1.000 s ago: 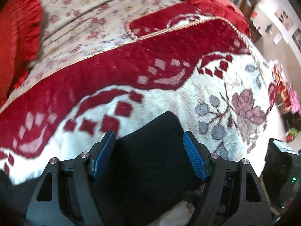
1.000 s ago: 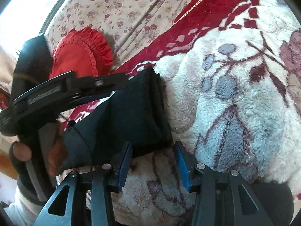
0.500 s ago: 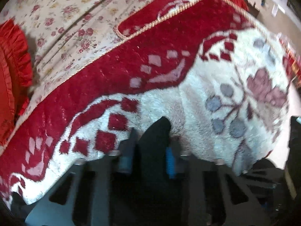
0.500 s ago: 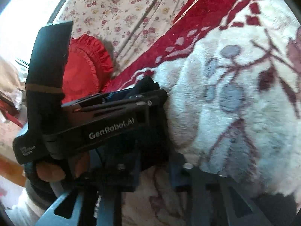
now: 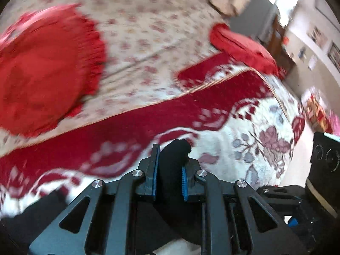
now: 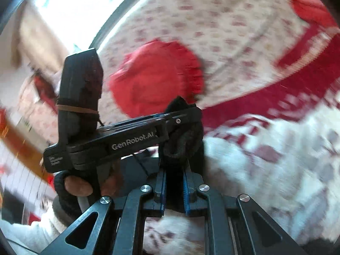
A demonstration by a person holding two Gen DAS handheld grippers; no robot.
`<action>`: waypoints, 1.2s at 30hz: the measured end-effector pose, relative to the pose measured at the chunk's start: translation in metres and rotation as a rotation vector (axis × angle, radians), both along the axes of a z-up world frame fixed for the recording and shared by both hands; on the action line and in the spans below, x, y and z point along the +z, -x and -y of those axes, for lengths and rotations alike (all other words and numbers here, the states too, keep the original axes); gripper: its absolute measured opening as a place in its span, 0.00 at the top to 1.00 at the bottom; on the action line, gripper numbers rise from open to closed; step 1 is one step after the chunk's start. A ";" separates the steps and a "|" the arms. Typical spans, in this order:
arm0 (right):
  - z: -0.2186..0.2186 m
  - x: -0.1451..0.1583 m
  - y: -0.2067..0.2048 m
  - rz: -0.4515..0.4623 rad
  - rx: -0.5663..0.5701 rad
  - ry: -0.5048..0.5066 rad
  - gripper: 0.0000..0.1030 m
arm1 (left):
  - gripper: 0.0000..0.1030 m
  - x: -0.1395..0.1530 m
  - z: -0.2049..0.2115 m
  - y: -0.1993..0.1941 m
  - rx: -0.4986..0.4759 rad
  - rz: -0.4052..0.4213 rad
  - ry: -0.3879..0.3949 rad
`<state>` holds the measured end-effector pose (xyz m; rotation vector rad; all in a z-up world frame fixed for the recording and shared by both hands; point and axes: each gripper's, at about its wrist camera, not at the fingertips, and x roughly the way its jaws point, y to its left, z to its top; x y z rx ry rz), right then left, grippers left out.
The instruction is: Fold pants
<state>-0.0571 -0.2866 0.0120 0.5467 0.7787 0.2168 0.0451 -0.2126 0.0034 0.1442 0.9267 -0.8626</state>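
Bed: a wide bed [image 5: 148,48] under a cream sheet with small red flowers, and over its near part a plush blanket [image 5: 265,148] in deep red and white with grey-mauve blossoms.
Cushions: 2 red ones on the sheet, a frilled round cushion [image 5: 42,70] to one side and a second red cushion [image 5: 244,48] toward the far corner.
Room edge: pale wall with pictures past the bed, and a black box [image 5: 325,161] low beside the blanket.
Pants: black pants [image 5: 172,165], bunched into a thick fold and lifted above the blanket, stretched between both claws.
Left claw: the left claw [image 5: 170,170] is pinched in close on a wad of the black cloth, blue pads pressed to each side, a knob of fabric poking out past the tips.
Right claw: the right claw [image 6: 173,189] is likewise squeezed narrow on the pants [image 6: 182,140], just below where the left claw [image 6: 180,114] grips them.
Hand: a gloved hand [image 6: 85,187] wraps the left tool's handle.
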 end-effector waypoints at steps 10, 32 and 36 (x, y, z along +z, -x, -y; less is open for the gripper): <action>-0.120 -0.096 -0.083 -0.230 0.267 -0.032 0.87 | 0.81 -0.049 -0.151 -0.031 0.322 -0.128 -0.036; -0.063 -0.070 -0.090 -0.196 0.137 0.321 0.70 | 0.78 -0.075 -0.131 -0.001 0.386 -0.110 -0.088; -0.062 -0.086 -0.103 -0.234 0.140 0.331 0.70 | 0.75 -0.079 -0.127 -0.003 0.388 -0.092 -0.095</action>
